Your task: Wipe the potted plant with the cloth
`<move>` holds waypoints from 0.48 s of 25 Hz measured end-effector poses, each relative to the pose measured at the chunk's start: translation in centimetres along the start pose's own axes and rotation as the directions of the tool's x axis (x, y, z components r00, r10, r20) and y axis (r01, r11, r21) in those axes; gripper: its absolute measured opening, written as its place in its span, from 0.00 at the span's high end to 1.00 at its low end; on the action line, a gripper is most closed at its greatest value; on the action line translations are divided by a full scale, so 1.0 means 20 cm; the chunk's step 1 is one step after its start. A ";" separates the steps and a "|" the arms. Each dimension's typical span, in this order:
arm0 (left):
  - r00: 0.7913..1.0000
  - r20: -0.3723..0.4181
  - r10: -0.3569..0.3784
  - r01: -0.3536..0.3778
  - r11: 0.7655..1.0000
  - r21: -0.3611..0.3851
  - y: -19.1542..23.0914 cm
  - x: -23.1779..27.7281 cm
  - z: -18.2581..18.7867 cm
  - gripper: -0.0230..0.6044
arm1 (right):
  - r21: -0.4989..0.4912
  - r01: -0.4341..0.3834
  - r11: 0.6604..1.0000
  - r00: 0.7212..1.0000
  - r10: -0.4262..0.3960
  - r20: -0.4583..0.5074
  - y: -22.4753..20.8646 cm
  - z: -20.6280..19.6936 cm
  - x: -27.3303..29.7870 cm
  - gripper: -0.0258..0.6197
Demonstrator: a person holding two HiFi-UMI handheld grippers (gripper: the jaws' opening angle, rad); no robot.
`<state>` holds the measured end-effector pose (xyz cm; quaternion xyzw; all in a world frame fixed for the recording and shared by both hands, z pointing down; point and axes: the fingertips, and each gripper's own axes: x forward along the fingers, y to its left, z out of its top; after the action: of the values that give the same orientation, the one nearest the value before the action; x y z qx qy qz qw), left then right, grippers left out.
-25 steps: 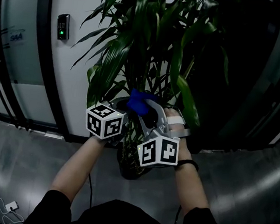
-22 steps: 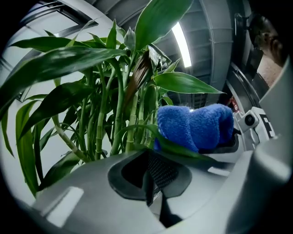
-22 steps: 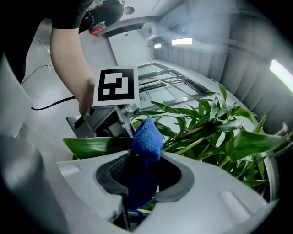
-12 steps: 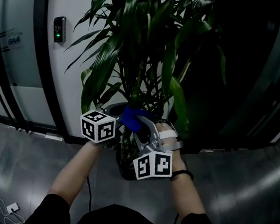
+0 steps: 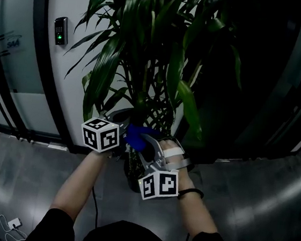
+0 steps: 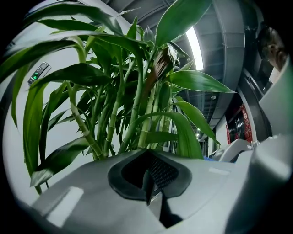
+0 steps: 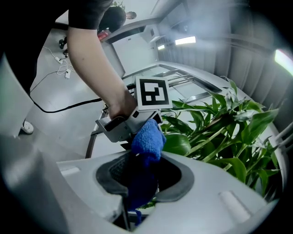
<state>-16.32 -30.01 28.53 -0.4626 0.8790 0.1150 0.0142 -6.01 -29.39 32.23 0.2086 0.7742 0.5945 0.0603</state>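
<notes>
A tall potted plant (image 5: 148, 47) with long green leaves and cane stems stands against the wall; its dark pot (image 5: 132, 179) is half hidden behind my hands. My right gripper (image 5: 141, 139) is shut on a blue cloth (image 5: 136, 134), held low by the stems. In the right gripper view the cloth (image 7: 147, 139) bulges out of the right gripper (image 7: 142, 176), next to a leaf (image 7: 177, 144). My left gripper (image 5: 118, 113) is beside it on the left, and in its own view this left gripper (image 6: 149, 177) is shut on nothing and points up at the plant's stems (image 6: 137, 114).
A keypad (image 5: 60, 30) with a green light is on the white wall left of the plant. Black-framed glass panels (image 5: 6, 63) stand at the far left, and a dark wall is on the right. Cables and a white adapter (image 5: 12, 221) lie on the grey floor.
Both grippers have come down and slightly left in the head view, carrying the blue cloth from leaf height toward the base of the stems.
</notes>
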 end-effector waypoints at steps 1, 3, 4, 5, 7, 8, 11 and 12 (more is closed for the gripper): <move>1.000 0.000 0.002 -0.002 1.000 -0.001 0.00 0.00 0.00 0.95 | 0.002 -0.003 1.000 1.000 0.003 -0.001 0.01 0.00 0.00 0.79; 1.000 0.001 0.005 -0.005 1.000 -0.002 0.00 0.00 0.00 0.95 | 0.005 -0.010 1.000 1.000 0.010 -0.005 0.03 -0.01 -0.01 0.79; 1.000 0.000 0.007 -0.007 1.000 -0.001 -0.01 0.00 -0.01 0.95 | 0.006 -0.013 1.000 1.000 0.013 -0.007 0.04 -0.02 -0.01 0.79; 1.000 -0.001 0.008 -0.008 1.000 0.001 -0.01 0.00 -0.01 0.95 | 0.006 -0.016 1.000 1.000 0.016 -0.009 0.04 -0.03 -0.01 0.79; 1.000 -0.004 0.009 -0.009 1.000 0.005 -0.01 0.00 -0.02 0.95 | 0.003 -0.021 1.000 1.000 0.021 -0.014 0.06 -0.05 -0.02 0.79; 1.000 -0.005 0.010 -0.010 1.000 0.007 -0.01 0.00 -0.02 0.95 | 0.002 -0.024 1.000 1.000 0.024 -0.016 0.07 -0.06 -0.02 0.79; 1.000 -0.007 0.016 -0.016 1.000 0.010 -0.01 0.00 -0.03 0.95 | 0.000 -0.034 0.999 0.999 0.034 -0.018 0.10 -0.07 -0.02 0.79; 1.000 -0.007 0.019 -0.019 1.000 0.011 -0.01 -0.01 -0.03 0.95 | -0.001 -0.038 0.999 0.999 0.038 -0.019 0.12 -0.08 -0.03 0.79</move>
<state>-16.00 -30.14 29.07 -0.4545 0.8840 0.1085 0.0125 -5.47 -30.47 34.77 0.2178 0.7701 0.5981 0.0418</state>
